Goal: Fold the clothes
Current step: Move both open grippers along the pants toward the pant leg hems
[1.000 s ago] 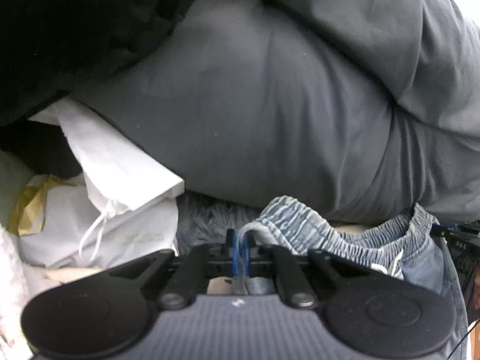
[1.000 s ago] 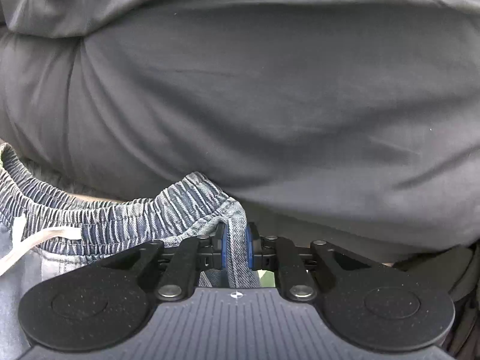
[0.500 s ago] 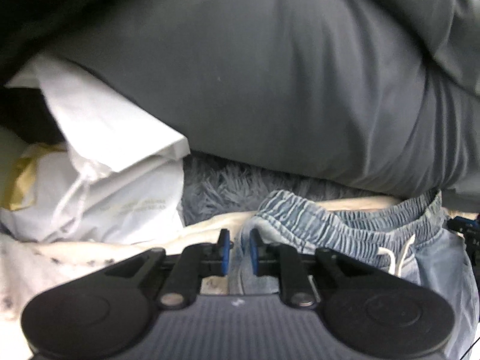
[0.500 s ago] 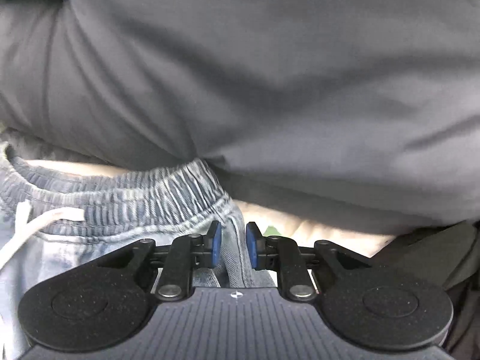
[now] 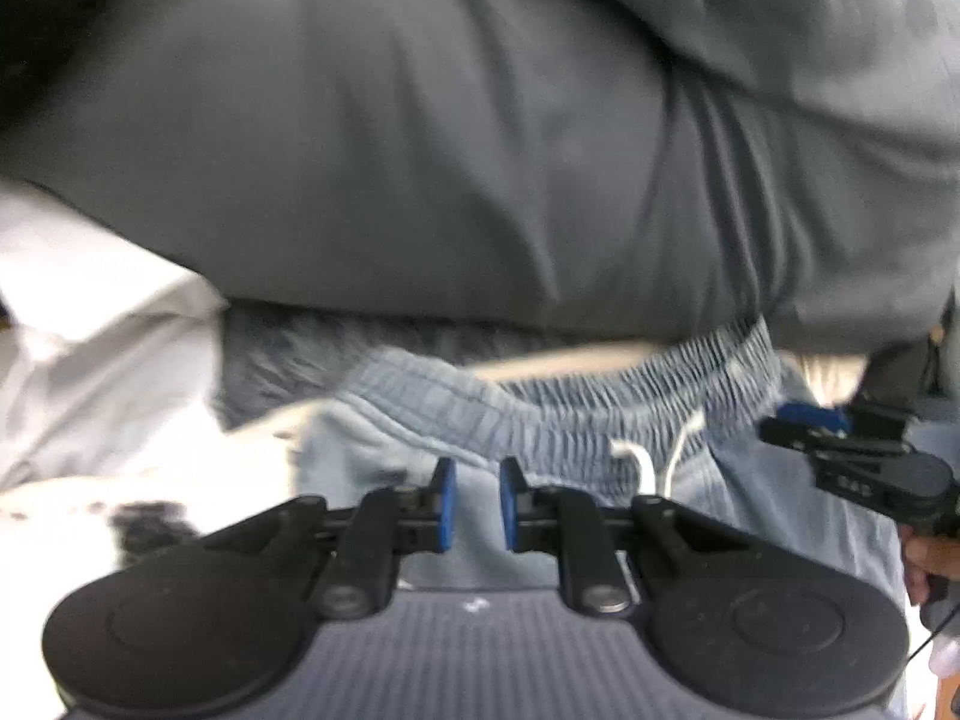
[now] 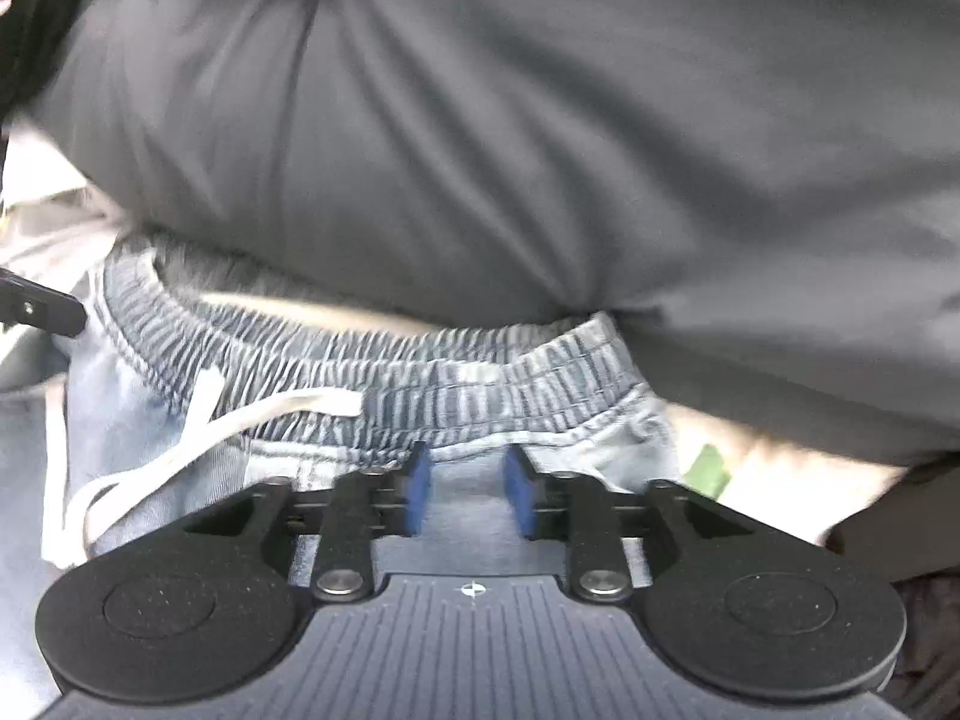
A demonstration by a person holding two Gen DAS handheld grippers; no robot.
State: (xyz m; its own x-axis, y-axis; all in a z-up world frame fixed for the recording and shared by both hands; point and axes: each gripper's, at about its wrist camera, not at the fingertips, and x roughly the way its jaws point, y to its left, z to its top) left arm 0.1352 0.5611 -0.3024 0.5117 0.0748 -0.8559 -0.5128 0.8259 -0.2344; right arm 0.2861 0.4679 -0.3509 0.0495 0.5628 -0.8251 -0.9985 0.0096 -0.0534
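Light blue denim shorts (image 5: 540, 420) with an elastic waistband (image 6: 390, 372) and a white drawstring (image 6: 270, 414) lie flat, waistband against a big grey cloth bulk (image 5: 480, 150). My left gripper (image 5: 477, 480) hovers over the shorts' left part, below the waistband; its blue pads (image 5: 444, 504) stand slightly apart and pinch nothing. My right gripper (image 6: 468, 480) is over the right part, and its jaws are opening with only flat denim showing behind the gap. The right gripper (image 5: 804, 420) also shows at the left wrist view's right edge, and the left gripper's tip (image 6: 36, 306) shows at the right wrist view's left edge.
White bags or cloth (image 5: 90, 330) lie to the left beside a fluffy grey-blue patch (image 5: 270, 360). A pale patterned surface (image 5: 90, 498) lies under the shorts. A hand (image 5: 924, 552) holds the right gripper. A small green object (image 6: 708, 468) sits by the shorts' right corner.
Both grippers have let go of the waistband corners that they pinched a second ago and have drawn back. The shorts have dropped flat. The right jaws have spread wider.
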